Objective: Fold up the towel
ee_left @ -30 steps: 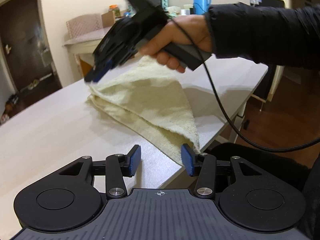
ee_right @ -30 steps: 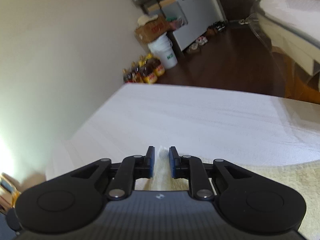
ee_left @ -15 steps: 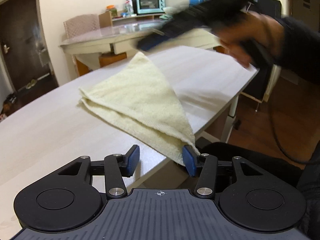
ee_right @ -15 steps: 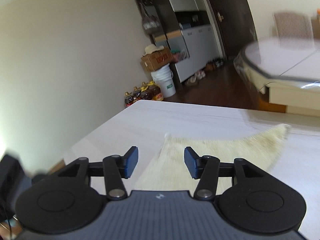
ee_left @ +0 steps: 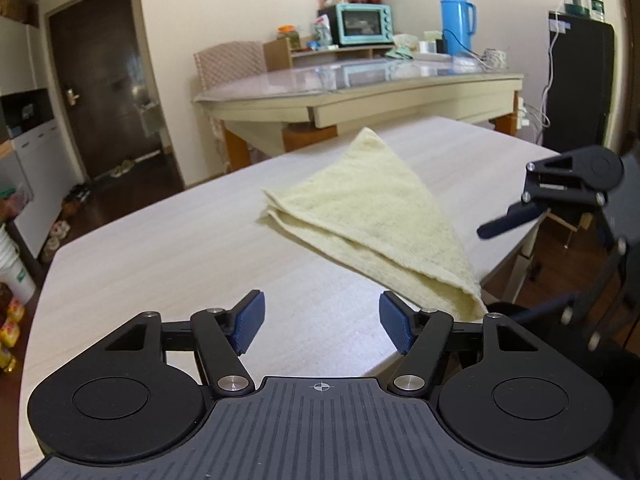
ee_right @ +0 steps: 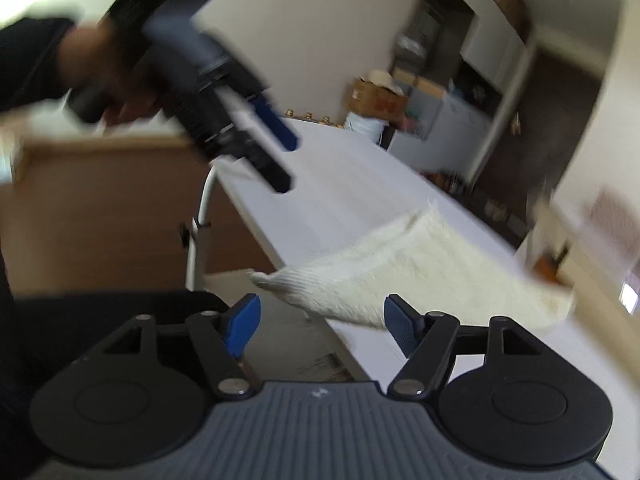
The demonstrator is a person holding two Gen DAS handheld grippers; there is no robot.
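A pale yellow towel (ee_left: 372,220) lies folded into a triangle on the white table (ee_left: 160,260). Its near corner hangs over the table's edge. My left gripper (ee_left: 321,322) hovers above the table just short of that corner, and its jaws are opening with nothing between them. In the blurred right wrist view, my right gripper (ee_right: 321,326) sits off the table's edge, facing the towel (ee_right: 420,276). Its jaws are opening and empty too. One of its fingers (ee_left: 500,226) shows at the right of the left wrist view. A hand (ee_right: 104,80) holds the left gripper (ee_right: 290,164) over the table (ee_right: 340,184).
Behind stands a glass-topped table (ee_left: 360,80) with a teal toaster oven (ee_left: 362,24) and a blue thermos (ee_left: 456,20). A black fridge (ee_left: 580,88) is at the right and a dark door (ee_left: 100,80) at the left. White buckets (ee_left: 12,268) stand on the floor.
The right gripper let go of the towel's far corner, swung back to the table's near right edge and rolled. The left gripper drew back and up from the near corner. Both jaws widened.
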